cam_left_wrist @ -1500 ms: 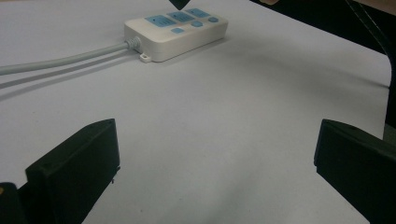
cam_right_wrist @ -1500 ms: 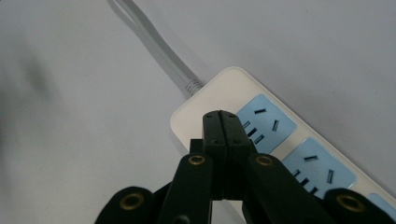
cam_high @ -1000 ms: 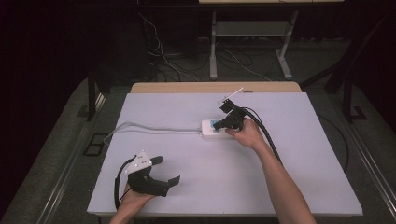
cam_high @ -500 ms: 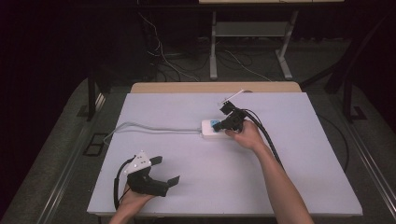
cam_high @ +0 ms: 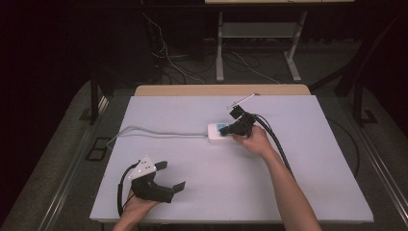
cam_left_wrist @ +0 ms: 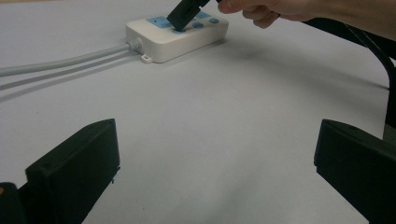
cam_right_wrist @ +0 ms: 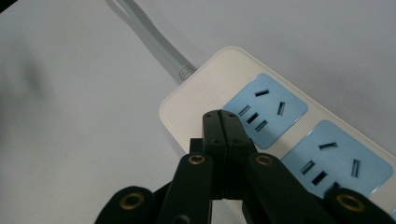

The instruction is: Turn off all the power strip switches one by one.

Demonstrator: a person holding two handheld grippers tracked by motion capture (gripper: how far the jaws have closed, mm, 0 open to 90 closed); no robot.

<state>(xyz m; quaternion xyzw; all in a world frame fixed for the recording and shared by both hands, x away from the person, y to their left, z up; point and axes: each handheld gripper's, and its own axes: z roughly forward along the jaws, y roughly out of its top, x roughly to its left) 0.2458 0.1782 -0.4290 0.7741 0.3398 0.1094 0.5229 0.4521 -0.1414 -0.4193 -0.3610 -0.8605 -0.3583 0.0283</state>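
A white power strip [cam_high: 217, 138] with blue socket faces lies mid-table, its grey cable [cam_high: 159, 133] running off to the left. My right gripper [cam_high: 230, 129] is shut with nothing between its jaws. Its tip points down at the strip's cable end. In the right gripper view the joined tips [cam_right_wrist: 221, 116] sit beside the first blue socket [cam_right_wrist: 264, 109] of the strip [cam_right_wrist: 196, 95]; whether they touch it I cannot tell. My left gripper [cam_high: 171, 175] rests open near the table's front left. Its view [cam_left_wrist: 217, 137] shows the strip [cam_left_wrist: 187, 39] and the right gripper's jaw farther off.
The white table [cam_high: 308, 192] has a wooden strip along its far edge [cam_high: 221, 90]. The right gripper's black cable [cam_high: 276, 144] trails along the forearm. Dark floor, loose wires and a metal stand [cam_high: 255, 33] lie beyond the table.
The right hand has shifted only slightly over the power strip. The left gripper has stayed where it was, still open.
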